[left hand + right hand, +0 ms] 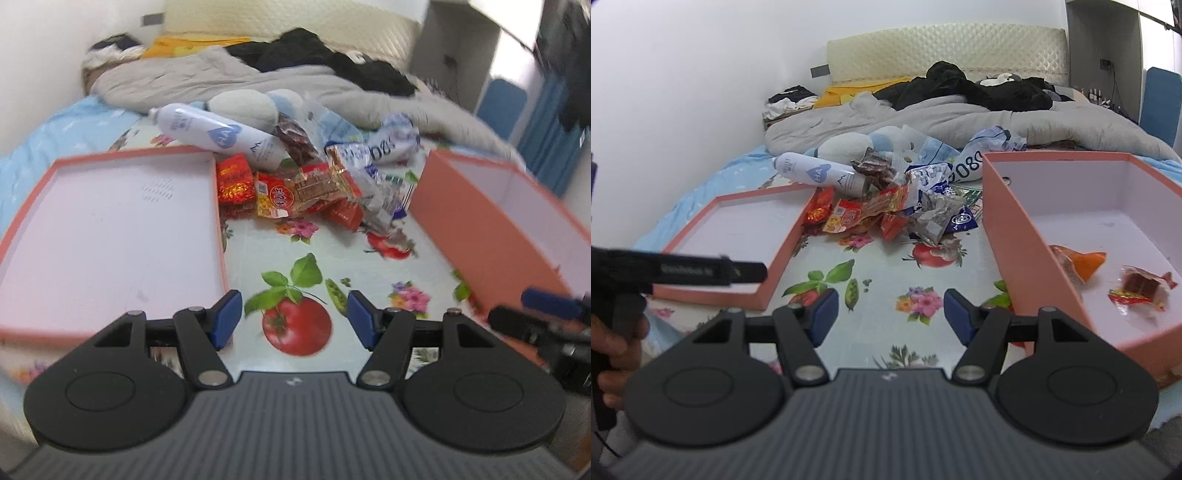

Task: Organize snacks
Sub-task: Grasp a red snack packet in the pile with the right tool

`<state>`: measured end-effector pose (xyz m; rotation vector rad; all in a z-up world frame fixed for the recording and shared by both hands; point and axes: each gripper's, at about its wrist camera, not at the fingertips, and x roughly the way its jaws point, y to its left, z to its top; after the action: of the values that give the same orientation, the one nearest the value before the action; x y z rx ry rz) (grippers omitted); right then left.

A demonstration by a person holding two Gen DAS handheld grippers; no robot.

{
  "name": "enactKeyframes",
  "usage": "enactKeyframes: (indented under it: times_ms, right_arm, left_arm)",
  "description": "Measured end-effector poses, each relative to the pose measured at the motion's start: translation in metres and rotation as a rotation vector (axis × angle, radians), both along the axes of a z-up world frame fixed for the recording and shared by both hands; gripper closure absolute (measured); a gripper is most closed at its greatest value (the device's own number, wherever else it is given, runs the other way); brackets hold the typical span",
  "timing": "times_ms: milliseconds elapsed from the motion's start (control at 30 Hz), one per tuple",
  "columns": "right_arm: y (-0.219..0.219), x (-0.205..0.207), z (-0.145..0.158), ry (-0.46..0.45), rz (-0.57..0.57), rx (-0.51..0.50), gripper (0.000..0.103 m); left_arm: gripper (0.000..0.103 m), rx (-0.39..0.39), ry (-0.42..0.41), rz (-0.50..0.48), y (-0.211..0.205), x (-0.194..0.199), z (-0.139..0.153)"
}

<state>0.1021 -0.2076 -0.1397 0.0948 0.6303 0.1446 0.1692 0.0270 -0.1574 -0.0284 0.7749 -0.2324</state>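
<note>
A pile of snack packets (306, 188) lies on the flowered sheet between two pink boxes; it also shows in the right wrist view (886, 214). The shallow pink lid (110, 236) at left is empty, also seen from the right wrist (746, 236). The deeper pink box (1115, 206) at right holds an orange packet (1082, 264) and a red wrapped snack (1141, 288). My left gripper (294, 319) is open and empty, hovering over the sheet short of the pile. My right gripper (890, 317) is open and empty, next to the deep box's near corner.
A white spray bottle (221, 134) lies behind the pile, with a plush toy (243, 107) and crumpled blue-white bags (391, 142). A grey duvet (960, 118) and black clothes (979, 86) cover the far bed. The left gripper's body (683, 271) shows at left.
</note>
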Motion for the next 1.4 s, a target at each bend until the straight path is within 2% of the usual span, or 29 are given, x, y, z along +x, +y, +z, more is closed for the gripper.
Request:
enactKeyframes:
  times_ms: [133, 300, 567, 667, 767, 1067, 1133, 1167, 1233, 1300, 1400]
  right_arm:
    - [-0.001, 0.028, -0.007, 0.024, -0.016, 0.048, 0.041]
    - [-0.005, 0.067, -0.019, 0.065, -0.025, 0.152, 0.048]
    - [-0.013, 0.132, -0.047, 0.140, -0.079, 0.265, 0.054]
    - [-0.017, 0.155, -0.059, 0.183, -0.089, 0.351, 0.058]
    - [-0.020, 0.175, -0.069, 0.216, -0.101, 0.425, 0.059]
    - [-0.024, 0.217, -0.096, 0.289, -0.119, 0.543, 0.065]
    - [-0.023, 0.221, -0.101, 0.304, -0.119, 0.552, 0.071]
    - [-0.023, 0.222, -0.103, 0.308, -0.119, 0.557, 0.074]
    - [-0.024, 0.223, -0.106, 0.312, -0.119, 0.575, 0.079]
    - [-0.024, 0.223, -0.106, 0.311, -0.114, 0.586, 0.083]
    - [-0.023, 0.220, -0.099, 0.294, -0.105, 0.565, 0.086]
  left_arm:
    - [0.035, 0.091, -0.004, -0.073, -0.011, 0.031, -0.013]
    - [0.036, 0.175, -0.006, -0.117, -0.020, 0.069, -0.030]
    - [0.045, 0.199, -0.017, -0.134, -0.032, 0.131, -0.045]
    - [0.047, 0.209, -0.025, -0.152, -0.040, 0.152, -0.049]
    - [0.050, 0.251, -0.039, -0.178, -0.051, 0.168, -0.056]
    - [0.066, 0.327, -0.036, -0.227, -0.070, 0.193, -0.083]
    - [0.072, 0.335, -0.036, -0.221, -0.071, 0.196, -0.088]
    - [0.074, 0.336, -0.038, -0.215, -0.070, 0.197, -0.089]
    - [0.085, 0.332, -0.036, -0.213, -0.070, 0.198, -0.090]
    - [0.092, 0.313, -0.034, -0.208, -0.067, 0.198, -0.088]
    - [0.094, 0.288, -0.040, -0.199, -0.065, 0.195, -0.082]
